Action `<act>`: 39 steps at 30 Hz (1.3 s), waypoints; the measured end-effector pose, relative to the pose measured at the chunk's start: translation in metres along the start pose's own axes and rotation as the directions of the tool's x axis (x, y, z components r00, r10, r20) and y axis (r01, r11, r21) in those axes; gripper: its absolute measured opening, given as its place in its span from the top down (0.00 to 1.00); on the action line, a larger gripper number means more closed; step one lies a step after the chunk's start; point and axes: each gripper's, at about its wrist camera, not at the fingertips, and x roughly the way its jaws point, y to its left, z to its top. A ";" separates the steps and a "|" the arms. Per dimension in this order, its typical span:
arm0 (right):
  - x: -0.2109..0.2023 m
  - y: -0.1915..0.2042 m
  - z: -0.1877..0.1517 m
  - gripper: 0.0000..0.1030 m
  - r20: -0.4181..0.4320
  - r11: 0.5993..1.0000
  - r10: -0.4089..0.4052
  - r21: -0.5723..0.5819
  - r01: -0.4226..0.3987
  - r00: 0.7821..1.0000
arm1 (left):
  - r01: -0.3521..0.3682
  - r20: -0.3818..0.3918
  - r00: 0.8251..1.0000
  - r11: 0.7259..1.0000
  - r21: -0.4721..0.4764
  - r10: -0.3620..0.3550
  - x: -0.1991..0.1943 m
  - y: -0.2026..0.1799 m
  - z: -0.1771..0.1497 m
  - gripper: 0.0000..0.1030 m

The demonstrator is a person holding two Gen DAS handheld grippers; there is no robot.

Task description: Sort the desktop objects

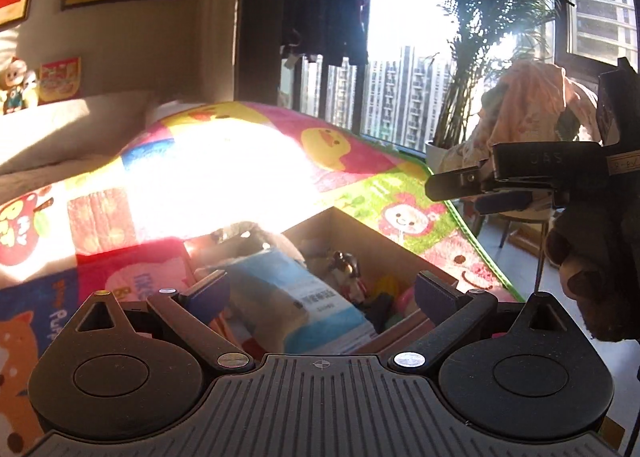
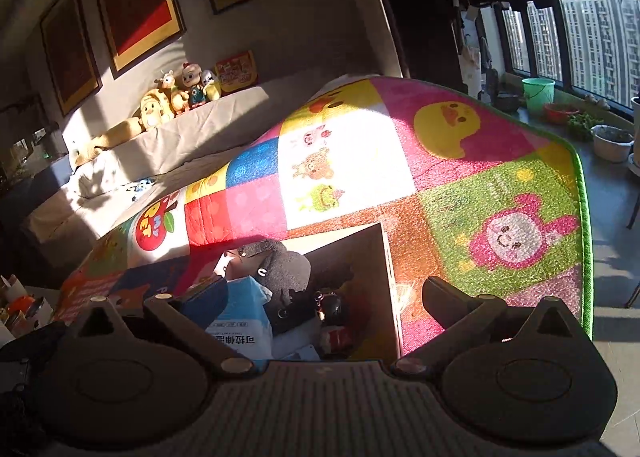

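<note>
- My left gripper (image 1: 320,289) hangs over the box (image 1: 362,233) with its jaws spread wide and nothing between them.
- My right gripper (image 2: 324,297) is also wide open and empty, above the same box.
- The blue pack (image 1: 296,297) lies in the box with a grey plush (image 2: 280,261) and small toys.
- Risk: in the left view my right gripper sits close by, so the two could collide.
- Glare on the mat (image 1: 360,185) could hide items.
</note>
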 end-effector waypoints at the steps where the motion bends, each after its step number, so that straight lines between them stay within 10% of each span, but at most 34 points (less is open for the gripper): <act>1: -0.003 -0.007 -0.001 0.00 0.009 1.000 -0.010 0.019 0.010 1.000 | 0.005 -0.013 1.000 1.000 0.006 -0.005 0.009 0.000 0.003 0.02; 12: 0.000 -0.053 -0.032 0.00 0.000 0.992 -0.028 0.122 0.028 1.000 | 0.141 -0.265 0.947 0.976 -0.165 -0.182 0.097 0.019 0.000 0.01; 21: 0.018 -0.055 -0.045 0.00 -0.039 0.984 0.033 0.176 -0.025 0.999 | 0.020 -0.112 0.993 0.997 -0.070 -0.028 0.016 0.024 -0.002 0.01; 28: 0.046 -0.029 -0.058 0.00 -0.103 0.967 0.161 0.217 -0.136 0.982 | 0.047 -0.161 0.985 0.992 -0.119 -0.066 -0.008 0.029 -0.039 0.00; 39: 0.084 0.059 -0.061 0.00 -0.170 0.994 0.108 0.051 -0.101 0.979 | -0.030 -0.144 0.990 0.986 -0.165 0.006 -0.020 0.081 -0.060 0.00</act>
